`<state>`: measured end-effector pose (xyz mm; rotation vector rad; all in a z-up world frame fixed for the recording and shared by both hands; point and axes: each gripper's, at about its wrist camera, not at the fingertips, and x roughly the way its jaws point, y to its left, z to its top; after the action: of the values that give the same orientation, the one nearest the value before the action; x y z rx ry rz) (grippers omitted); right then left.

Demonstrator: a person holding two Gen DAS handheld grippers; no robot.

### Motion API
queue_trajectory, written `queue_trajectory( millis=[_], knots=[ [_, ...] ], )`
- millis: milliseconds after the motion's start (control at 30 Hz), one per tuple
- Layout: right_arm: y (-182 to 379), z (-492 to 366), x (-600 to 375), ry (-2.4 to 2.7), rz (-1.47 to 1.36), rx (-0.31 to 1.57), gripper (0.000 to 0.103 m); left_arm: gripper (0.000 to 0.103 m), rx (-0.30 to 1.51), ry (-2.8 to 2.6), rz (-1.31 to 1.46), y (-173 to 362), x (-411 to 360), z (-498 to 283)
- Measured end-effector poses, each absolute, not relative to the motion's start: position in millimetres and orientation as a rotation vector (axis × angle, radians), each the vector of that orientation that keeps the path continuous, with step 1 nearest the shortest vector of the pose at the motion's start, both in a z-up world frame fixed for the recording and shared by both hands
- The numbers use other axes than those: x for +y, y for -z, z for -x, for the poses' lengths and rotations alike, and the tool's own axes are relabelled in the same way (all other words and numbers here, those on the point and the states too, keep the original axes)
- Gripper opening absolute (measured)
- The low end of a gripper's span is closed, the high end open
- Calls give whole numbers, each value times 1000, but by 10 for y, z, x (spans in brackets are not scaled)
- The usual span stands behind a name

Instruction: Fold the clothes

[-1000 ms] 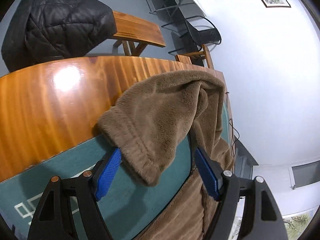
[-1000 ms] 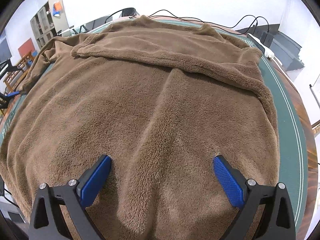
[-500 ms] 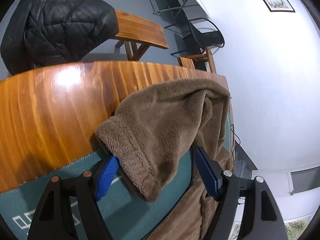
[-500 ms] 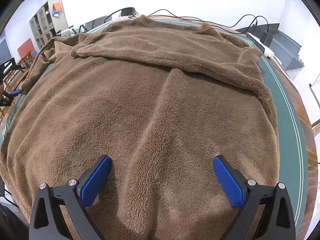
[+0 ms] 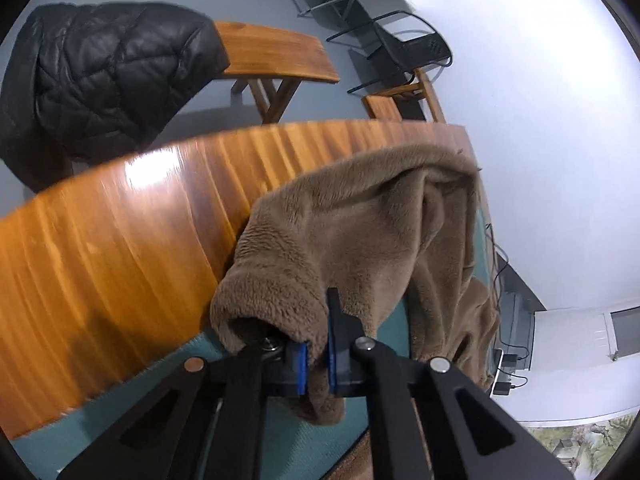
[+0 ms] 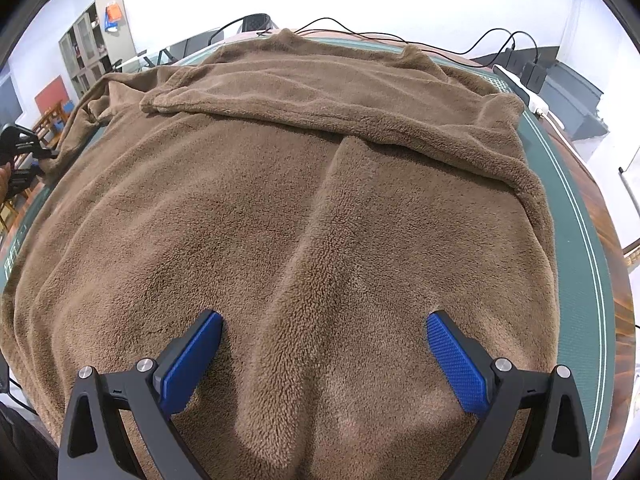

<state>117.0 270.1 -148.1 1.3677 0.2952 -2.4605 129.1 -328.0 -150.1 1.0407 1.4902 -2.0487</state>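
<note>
Table (image 5: 120, 264): glossy orange-brown wood rim with a green felt mat (image 6: 576, 248) inset, white lines printed near the mat edge. A brown fleece garment (image 6: 300, 208) covers most of the mat, spread flat, one sleeve folded across its far part. Room has white walls and a grey floor.

Left wrist view only: black quilted jacket (image 5: 104, 80) draped over something past the table's far edge, a wooden bench (image 5: 276, 54) beside it, a black metal chair (image 5: 412, 46) farther right, framed pictures on the wall, top right and bottom right. The cuff end of the other sleeve (image 5: 360, 232) lies over the wood rim and the mat edge, the rest trailing away to the right. Left tool (image 5: 316, 364) has its blue pads closed on the fleece cuff, cloth pinched between them and bulging on both sides. View slightly motion-blurred.

Right wrist view only: the whole garment body, with a soft ridge running from the near middle toward the folded sleeve. Grey cabinet (image 6: 96, 44) with shelves at far left, a red panel (image 6: 52, 94) lower on the left, black cables (image 6: 400, 38) along the far table edge, a white power strip (image 6: 524, 90) at far right with black adapters plugged in. Right tool (image 6: 324, 344) has jaws spread wide, blue pads well apart, both tips resting on or just above the near fleece, nothing clamped. The left tool shows small at the far left edge, at the sleeve end; its jaws are too small to read there.
</note>
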Motion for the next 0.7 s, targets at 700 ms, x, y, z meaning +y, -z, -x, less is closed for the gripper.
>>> queue_trajectory(
  millis=[700],
  knots=[
    [1482,-1174,2685,2470,-1352,294,103,7,903,2398,-901,-515,-3751,-1056]
  ],
)
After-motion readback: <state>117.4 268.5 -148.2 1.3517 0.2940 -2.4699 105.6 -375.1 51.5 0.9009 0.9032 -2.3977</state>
